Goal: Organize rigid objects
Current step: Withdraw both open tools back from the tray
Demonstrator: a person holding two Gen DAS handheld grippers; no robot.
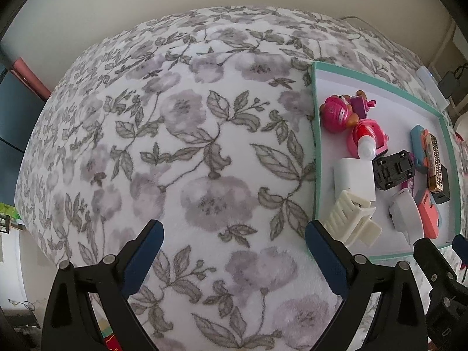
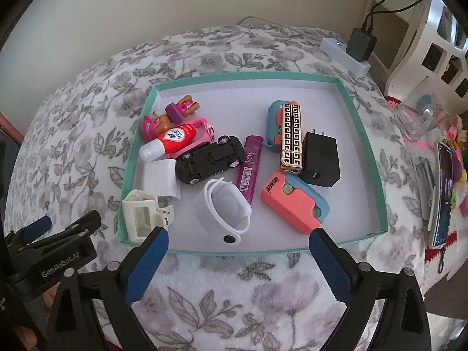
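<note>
A teal-rimmed box lies on the floral blanket and holds several small items: a black toy car, a white hair clip, a white charger block, a white wristband, a purple lighter, a coral and blue case, a black plug adapter and a gold patterned bar. My right gripper hangs open over the box's near rim, nothing between its fingers. My left gripper stands open over bare blanket, left of the box; the hair clip lies by its right finger.
The floral blanket spreads wide to the left of the box. A white power strip with a black adapter sits at the far right. A phone and colourful clutter lie at the right edge. A wall rises behind.
</note>
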